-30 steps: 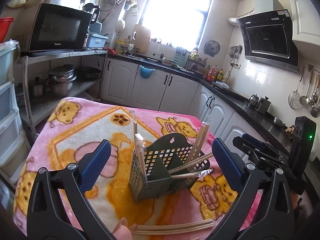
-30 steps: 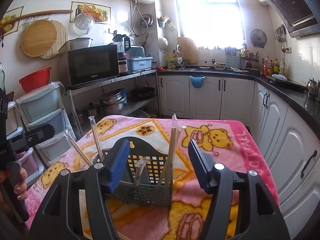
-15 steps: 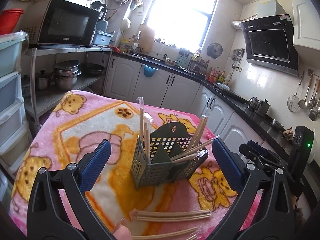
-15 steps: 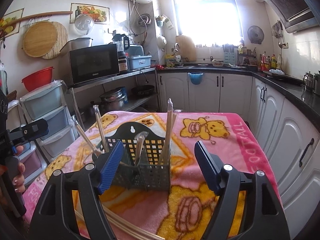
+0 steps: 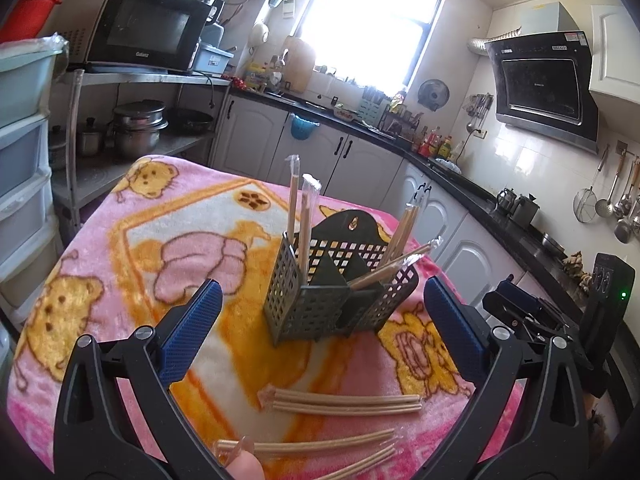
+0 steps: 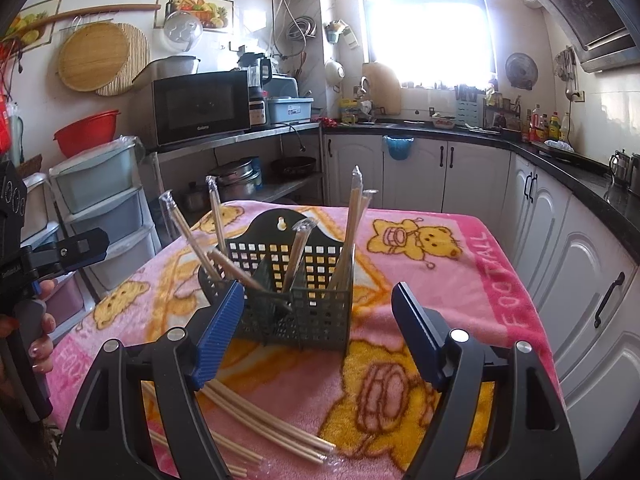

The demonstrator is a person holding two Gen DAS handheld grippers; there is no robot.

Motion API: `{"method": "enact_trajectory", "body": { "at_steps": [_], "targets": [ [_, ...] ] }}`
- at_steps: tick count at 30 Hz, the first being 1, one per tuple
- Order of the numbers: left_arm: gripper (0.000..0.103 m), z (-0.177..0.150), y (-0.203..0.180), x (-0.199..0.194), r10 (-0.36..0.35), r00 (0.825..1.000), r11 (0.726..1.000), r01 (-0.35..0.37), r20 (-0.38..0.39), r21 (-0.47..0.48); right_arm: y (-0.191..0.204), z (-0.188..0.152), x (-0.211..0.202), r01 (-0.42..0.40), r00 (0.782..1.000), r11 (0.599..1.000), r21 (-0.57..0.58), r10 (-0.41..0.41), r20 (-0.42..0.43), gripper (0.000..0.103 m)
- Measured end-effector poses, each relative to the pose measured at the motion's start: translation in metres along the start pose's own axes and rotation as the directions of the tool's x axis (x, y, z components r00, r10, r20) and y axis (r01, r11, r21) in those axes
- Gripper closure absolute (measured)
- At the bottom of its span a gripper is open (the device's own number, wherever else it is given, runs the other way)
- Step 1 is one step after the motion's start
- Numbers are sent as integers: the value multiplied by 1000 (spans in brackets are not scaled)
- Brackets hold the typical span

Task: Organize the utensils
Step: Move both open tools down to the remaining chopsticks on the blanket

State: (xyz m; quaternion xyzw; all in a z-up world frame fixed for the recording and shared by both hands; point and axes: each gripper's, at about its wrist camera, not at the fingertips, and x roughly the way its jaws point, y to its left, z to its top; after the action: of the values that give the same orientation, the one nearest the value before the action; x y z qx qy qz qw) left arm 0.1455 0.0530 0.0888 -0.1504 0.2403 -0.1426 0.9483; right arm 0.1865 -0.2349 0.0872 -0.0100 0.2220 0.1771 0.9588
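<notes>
A dark green perforated utensil caddy (image 5: 320,304) (image 6: 304,300) stands on a pink cartoon blanket (image 5: 132,248) (image 6: 440,264). Several wrapped chopstick pairs stand in its compartments (image 5: 298,216) (image 6: 350,220). More wrapped chopstick pairs lie flat on the blanket in front of it (image 5: 344,402) (image 6: 264,420). My left gripper (image 5: 322,328) is open and empty, held back from the caddy above the loose chopsticks. My right gripper (image 6: 316,328) is open and empty, in front of the caddy. The right gripper also shows at the right of the left wrist view (image 5: 532,312).
White cabinets under a black counter (image 6: 560,168) run along the far and right sides. A metal shelf with a microwave (image 6: 200,104) and pots stands at the left, next to plastic drawers (image 6: 100,200). The blanket's edge falls off at the right (image 6: 516,280).
Both grippers have drawn back and risen from the caddy, so it looks smaller and more loose chopsticks show on the blanket. Both stay open.
</notes>
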Motion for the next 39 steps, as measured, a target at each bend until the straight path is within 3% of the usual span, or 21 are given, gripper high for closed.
{"method": "enact_trajectory", "body": {
  "at_steps": [23,39],
  "targets": [
    [10,-51,15,0,37,995,999,-39,-91,-22,5,-54,-3,2,993,1000,3,-1,-119,29],
    [10,-89,25,4,82,981,996,-85,-179,-9,-7,-97,-2,12,976,998,58,1,-217,31]
  ]
}}
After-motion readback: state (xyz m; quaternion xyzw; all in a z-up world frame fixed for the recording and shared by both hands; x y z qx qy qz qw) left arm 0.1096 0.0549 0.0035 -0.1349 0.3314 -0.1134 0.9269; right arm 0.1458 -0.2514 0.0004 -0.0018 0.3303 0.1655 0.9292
